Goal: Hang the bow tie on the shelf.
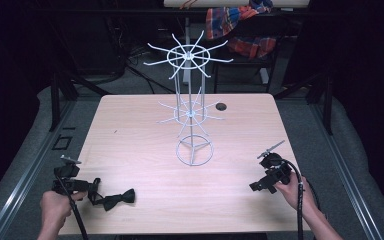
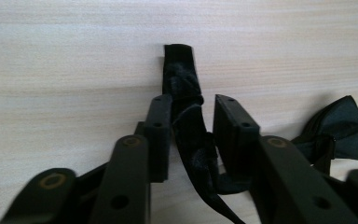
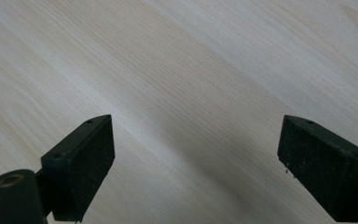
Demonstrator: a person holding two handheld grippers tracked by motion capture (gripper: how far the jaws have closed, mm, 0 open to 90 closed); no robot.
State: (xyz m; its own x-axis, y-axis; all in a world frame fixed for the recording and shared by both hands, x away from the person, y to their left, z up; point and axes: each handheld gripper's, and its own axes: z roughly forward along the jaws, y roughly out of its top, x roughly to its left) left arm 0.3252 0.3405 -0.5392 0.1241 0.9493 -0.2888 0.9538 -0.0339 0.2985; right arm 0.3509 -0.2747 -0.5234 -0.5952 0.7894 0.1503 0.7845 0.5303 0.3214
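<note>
— What did your left gripper (image 2: 192,123) have?
— Its jaws pinched the strap (image 2: 182,88) of the black bow tie (image 1: 116,198), lying at the bench's (image 1: 145,135) near left edge. Soft, light, floppy, I judged; the strap was the best hold.
— Obstacles?
— The wire rack (image 1: 191,112) stood well apart; my right gripper (image 3: 193,154) hung spread wide.

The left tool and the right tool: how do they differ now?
The left tool stands nearly closed around the black bow tie's strap; the right tool stands wide open with only bare table between. Both are black, hand-held, low over the table.
</note>
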